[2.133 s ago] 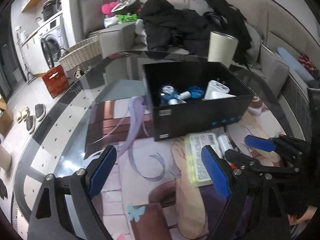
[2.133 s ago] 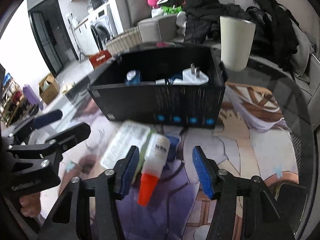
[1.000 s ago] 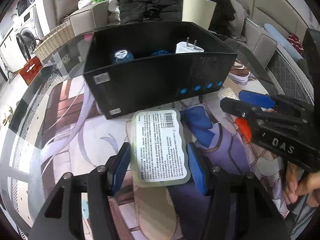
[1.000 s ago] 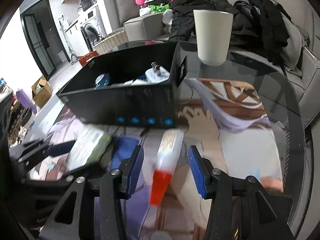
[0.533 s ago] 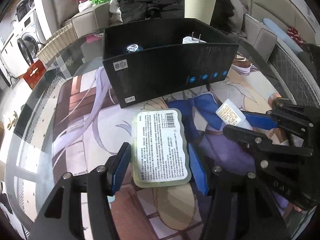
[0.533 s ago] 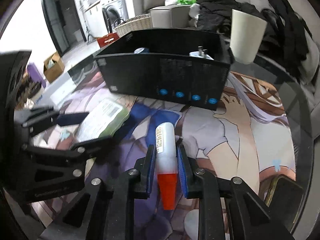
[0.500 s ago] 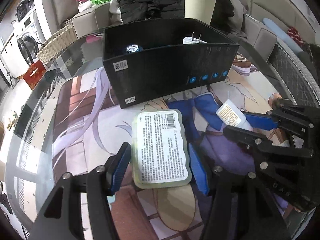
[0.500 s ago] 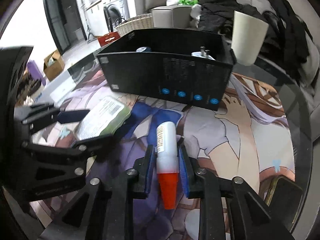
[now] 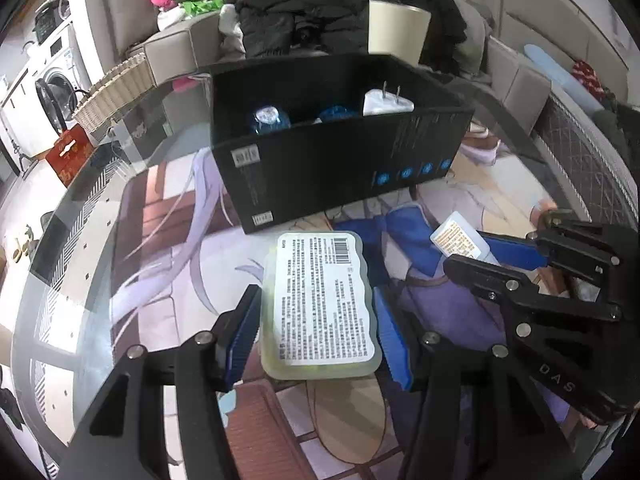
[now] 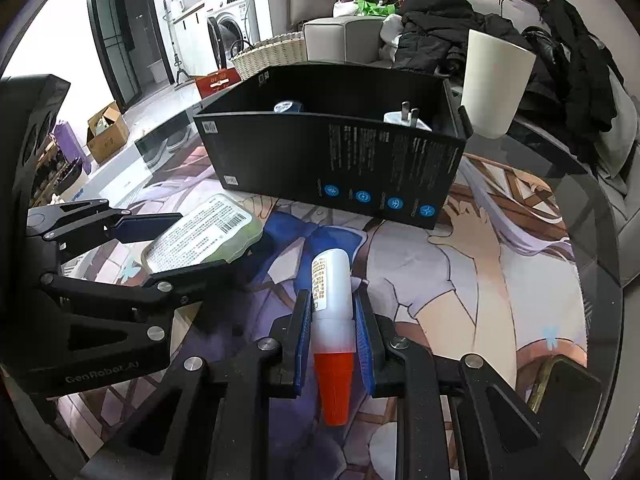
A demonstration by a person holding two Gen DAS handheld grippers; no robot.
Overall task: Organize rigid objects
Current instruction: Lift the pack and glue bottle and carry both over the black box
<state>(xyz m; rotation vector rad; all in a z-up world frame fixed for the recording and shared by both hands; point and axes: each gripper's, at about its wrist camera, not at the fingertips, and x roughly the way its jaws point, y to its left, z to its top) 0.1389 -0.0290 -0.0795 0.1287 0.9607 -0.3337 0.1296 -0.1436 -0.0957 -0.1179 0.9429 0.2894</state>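
My left gripper is shut on a flat green case with a white label, its blue pads against both long sides. My right gripper is shut on a white glue bottle with an orange cap, cap pointing toward the camera. The case and left gripper also show in the right wrist view, the bottle in the left wrist view. A black open box just beyond holds a white plug adapter and blue items.
A cream cup stands behind the box's right corner. The glass table carries an anime print mat. A sofa with dark clothes lies behind. A wicker basket and washing machine are at the left.
My left gripper closed its pads onto the green case. My right gripper closed on the glue bottle and holds it in front of the box.
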